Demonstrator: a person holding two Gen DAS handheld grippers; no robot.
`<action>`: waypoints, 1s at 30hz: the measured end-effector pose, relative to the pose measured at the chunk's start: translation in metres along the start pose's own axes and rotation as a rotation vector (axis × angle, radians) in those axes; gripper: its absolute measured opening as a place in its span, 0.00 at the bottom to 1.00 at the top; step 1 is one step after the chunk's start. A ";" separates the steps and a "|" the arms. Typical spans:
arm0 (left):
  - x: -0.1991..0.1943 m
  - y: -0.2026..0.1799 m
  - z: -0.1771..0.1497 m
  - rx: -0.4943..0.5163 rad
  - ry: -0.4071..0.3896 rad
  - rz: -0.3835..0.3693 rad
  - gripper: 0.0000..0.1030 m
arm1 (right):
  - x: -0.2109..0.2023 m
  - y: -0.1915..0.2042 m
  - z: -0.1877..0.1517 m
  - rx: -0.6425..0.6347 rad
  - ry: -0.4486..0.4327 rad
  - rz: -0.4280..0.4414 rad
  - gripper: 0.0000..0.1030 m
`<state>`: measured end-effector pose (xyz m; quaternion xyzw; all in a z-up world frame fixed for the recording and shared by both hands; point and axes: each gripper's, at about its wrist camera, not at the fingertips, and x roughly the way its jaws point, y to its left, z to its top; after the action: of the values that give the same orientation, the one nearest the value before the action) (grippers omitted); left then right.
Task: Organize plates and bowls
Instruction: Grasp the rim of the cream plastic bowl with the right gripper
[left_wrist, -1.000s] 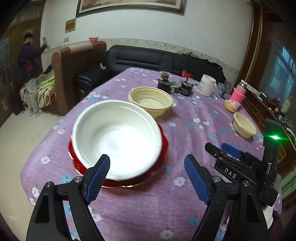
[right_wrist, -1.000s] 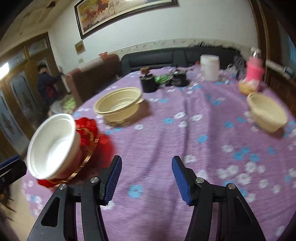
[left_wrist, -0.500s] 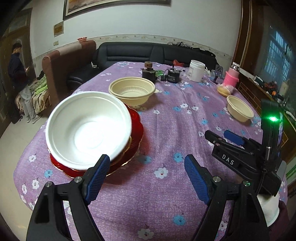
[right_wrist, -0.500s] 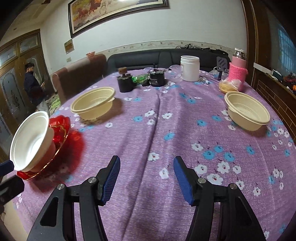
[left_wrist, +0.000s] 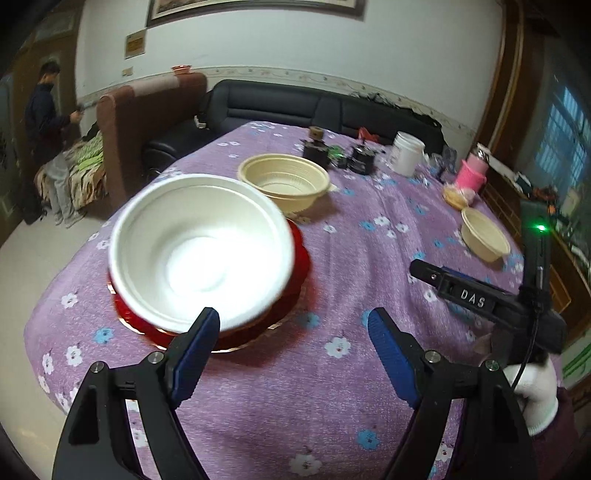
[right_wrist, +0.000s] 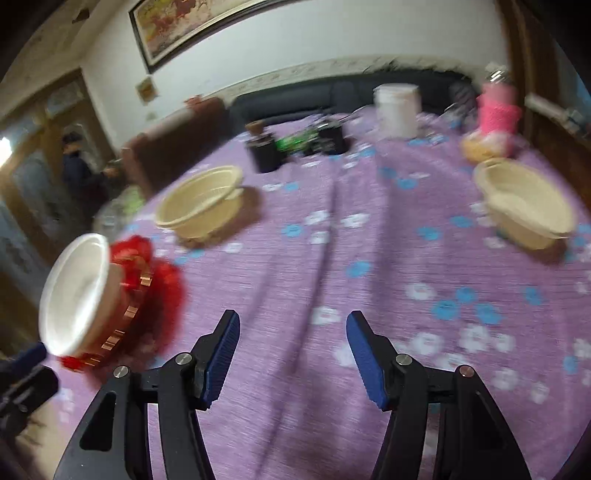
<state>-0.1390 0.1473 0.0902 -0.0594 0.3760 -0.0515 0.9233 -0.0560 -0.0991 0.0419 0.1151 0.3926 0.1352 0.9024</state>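
A white bowl (left_wrist: 199, 247) sits in a red plate (left_wrist: 301, 258) with a gold rim, near the left edge of the purple flowered tablecloth (left_wrist: 369, 236). My left gripper (left_wrist: 291, 332) hangs open just in front of it. Its left fingertip overlaps the bowl's near rim, and nothing is between the pads. My right gripper (right_wrist: 291, 332) is open over bare cloth, with the white bowl (right_wrist: 74, 291) and red plate (right_wrist: 162, 284) to its left. One cream bowl (right_wrist: 201, 210) stands behind the plate. A second cream bowl (right_wrist: 524, 206) is at the right.
At the table's far end stand dark jars (left_wrist: 314, 151), a white tub (left_wrist: 406, 153) and a pink bottle (left_wrist: 469, 173). A gloved hand (left_wrist: 532, 387) holds the other tool at the right. A person (left_wrist: 48, 122) stands by the armchair at the far left.
Both views have swung a little and the right one is now blurred. The white bowl stays on the red plate. The right jaws stand slightly wider.
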 end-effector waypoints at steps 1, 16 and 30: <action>-0.002 0.005 0.001 -0.008 -0.005 0.001 0.80 | 0.004 0.000 0.003 0.004 0.007 0.025 0.63; -0.003 0.083 0.001 -0.123 0.000 0.033 0.80 | 0.160 0.030 0.095 0.404 0.238 0.306 0.63; -0.014 0.065 -0.004 -0.097 0.010 -0.033 0.80 | 0.099 -0.022 0.078 0.438 0.216 0.201 0.10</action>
<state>-0.1483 0.2134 0.0872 -0.1101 0.3815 -0.0488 0.9165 0.0697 -0.0941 0.0195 0.3312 0.4930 0.1474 0.7909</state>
